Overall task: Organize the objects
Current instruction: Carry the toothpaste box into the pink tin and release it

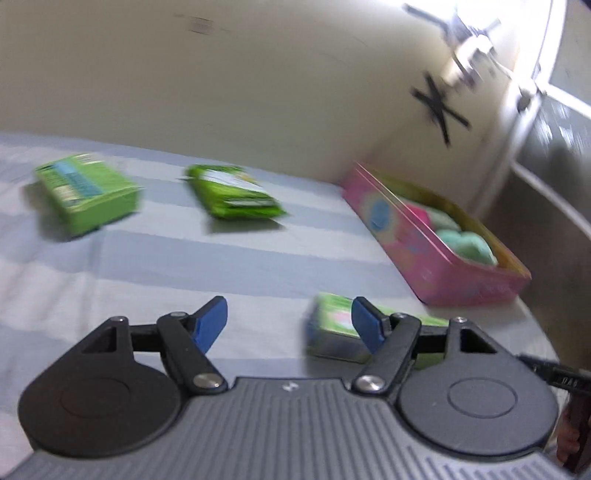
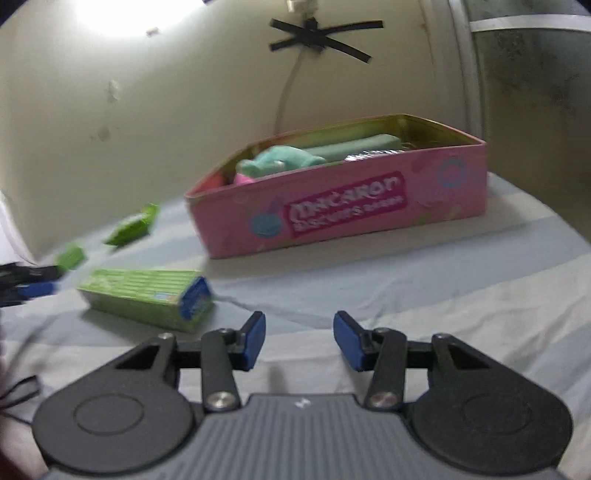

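Note:
A pink macaron tin point(image 1: 424, 254) point(image 2: 332, 210) stands open on the striped sheet and holds teal and pink soft items point(image 2: 284, 160). A green box point(image 1: 86, 192) and a green packet point(image 1: 236, 194) lie at the far left. A third green box with a blue end point(image 1: 332, 328) point(image 2: 147, 295) lies near the tin. My left gripper point(image 1: 290, 325) is open and empty, its right finger in front of that box. My right gripper point(image 2: 299, 339) is open and empty, just right of the box and in front of the tin.
The striped blue and white bed sheet point(image 1: 147, 266) covers the surface. A cream wall with black tape in a cross point(image 2: 317, 35) rises behind the tin. A metal window frame point(image 1: 535, 177) is at the right. The left gripper's tip point(image 2: 33, 282) shows at the right wrist view's left edge.

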Tool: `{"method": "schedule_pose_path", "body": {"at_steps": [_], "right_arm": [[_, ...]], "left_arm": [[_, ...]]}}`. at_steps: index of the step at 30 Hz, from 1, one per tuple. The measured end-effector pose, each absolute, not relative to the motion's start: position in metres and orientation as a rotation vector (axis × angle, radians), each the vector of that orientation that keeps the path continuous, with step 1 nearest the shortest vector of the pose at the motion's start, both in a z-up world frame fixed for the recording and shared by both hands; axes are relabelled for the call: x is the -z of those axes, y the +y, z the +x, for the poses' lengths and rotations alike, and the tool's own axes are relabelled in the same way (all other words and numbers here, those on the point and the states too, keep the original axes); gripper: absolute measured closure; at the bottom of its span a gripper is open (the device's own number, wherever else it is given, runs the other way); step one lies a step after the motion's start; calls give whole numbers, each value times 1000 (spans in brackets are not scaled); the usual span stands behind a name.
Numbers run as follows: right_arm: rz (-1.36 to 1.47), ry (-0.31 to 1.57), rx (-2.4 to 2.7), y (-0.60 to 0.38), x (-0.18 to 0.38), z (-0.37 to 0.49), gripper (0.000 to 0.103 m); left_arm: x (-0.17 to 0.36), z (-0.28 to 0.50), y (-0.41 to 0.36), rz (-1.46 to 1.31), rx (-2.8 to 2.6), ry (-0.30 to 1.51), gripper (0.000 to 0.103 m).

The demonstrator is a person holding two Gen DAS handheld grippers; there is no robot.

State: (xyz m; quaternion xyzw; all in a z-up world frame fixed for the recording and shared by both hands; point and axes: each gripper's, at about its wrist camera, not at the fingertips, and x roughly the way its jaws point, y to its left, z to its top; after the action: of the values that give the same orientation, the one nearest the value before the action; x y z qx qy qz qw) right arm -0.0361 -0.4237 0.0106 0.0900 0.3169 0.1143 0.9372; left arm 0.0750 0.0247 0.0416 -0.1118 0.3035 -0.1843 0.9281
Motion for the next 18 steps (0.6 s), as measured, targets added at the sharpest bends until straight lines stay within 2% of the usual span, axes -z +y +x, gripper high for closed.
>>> {"method": "schedule_pose_path", "body": {"at_steps": [6, 10, 11, 13, 18], "right_arm": [[71, 640, -430, -382, -12, -25, 46], [-2, 642, -510, -353, -4, -9, 43], [-9, 650, -524, -349, -2, -5, 44], [-3, 677, -555, -340, 5, 5, 51], [17, 600, -521, -354, -11, 1, 51]], "left_arm": [[-36, 86, 0, -200, 364, 670, 27], [-24, 101, -6, -220, 398, 740, 25], [-21, 103, -5, -255, 421, 745, 26], [-18, 104, -7, -298, 466, 756, 34], [-47, 91, -30, -277, 474, 699, 35]]}}
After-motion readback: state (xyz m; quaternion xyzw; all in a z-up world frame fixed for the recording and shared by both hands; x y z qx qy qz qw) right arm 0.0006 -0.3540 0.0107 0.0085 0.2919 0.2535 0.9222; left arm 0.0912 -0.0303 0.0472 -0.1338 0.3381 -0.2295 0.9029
